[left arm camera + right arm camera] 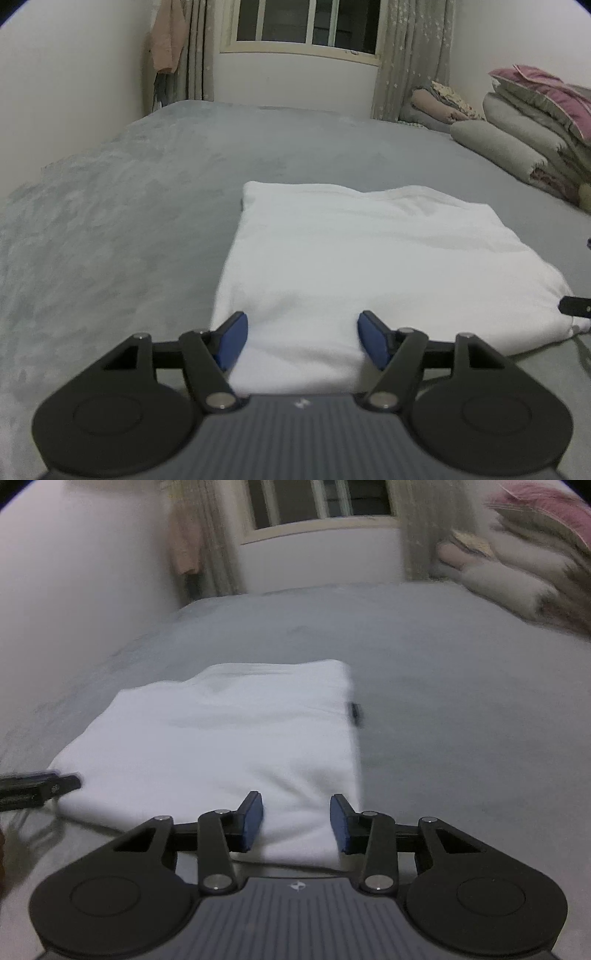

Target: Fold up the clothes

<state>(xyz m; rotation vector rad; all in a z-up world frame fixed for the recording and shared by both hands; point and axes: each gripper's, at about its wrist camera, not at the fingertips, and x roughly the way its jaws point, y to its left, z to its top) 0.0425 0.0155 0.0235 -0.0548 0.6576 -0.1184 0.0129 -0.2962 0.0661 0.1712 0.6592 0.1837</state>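
White garment, folded, on grey bed; both grippers at its near edge.

The white garment (362, 266) is laid as a neat rectangle on the bed (147, 177), so folding is judged nearly done. Jaws of the left gripper (302, 341) and right gripper (296, 821) are spread wide, nothing held. Garment type cannot be told; the right wrist view is blurred.

Grey bedspread (147, 192) spreading ahead, window (306, 22) straight ahead on the far wall, starred curtains (410, 55) flanking it, pink garment (168, 37) hanging far left, stacked quilts (535, 125) far right
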